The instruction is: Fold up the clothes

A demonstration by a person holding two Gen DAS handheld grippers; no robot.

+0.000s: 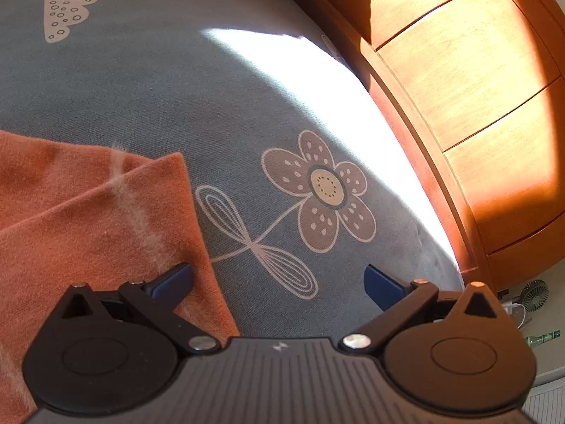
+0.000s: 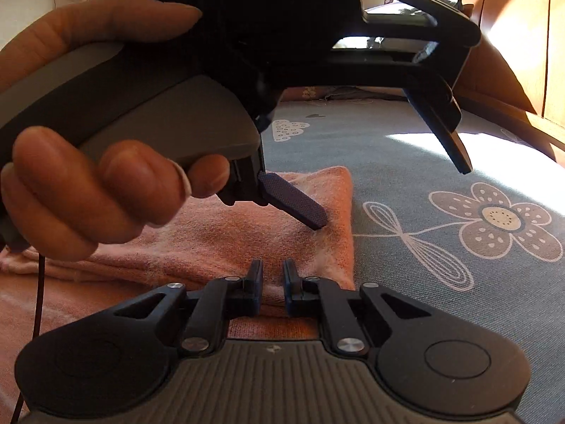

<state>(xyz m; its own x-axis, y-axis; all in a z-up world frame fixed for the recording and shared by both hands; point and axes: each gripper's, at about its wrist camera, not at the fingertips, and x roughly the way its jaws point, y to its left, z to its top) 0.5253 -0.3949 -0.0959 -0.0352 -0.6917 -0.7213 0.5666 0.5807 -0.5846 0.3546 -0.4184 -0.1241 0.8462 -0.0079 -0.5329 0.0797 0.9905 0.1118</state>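
An orange fuzzy garment (image 2: 219, 233) lies folded on a grey-blue printed bedsheet (image 2: 406, 148); its right edge runs beside a flower print (image 2: 494, 221). My right gripper (image 2: 272, 272) sits low over the garment's near right corner. Its jaws are nearly together, with a ridge of the orange cloth between them. A hand (image 2: 99, 190) holds my left gripper (image 2: 392, 196), which is open wide. One of its fingers (image 2: 296, 208) touches the garment near the right edge, and the other hangs in the air. In the left wrist view, the left gripper (image 1: 279, 281) spans the garment (image 1: 88, 212) edge and bare sheet.
A wooden drawer front (image 1: 459, 70) runs along the bed's right side, lit by sun, with a bright sun patch (image 1: 317, 70) on the sheet. A small fan (image 1: 535, 293) and a green bottle (image 1: 543, 337) are on the floor beyond. A dark cable (image 2: 39, 300) hangs at the left.
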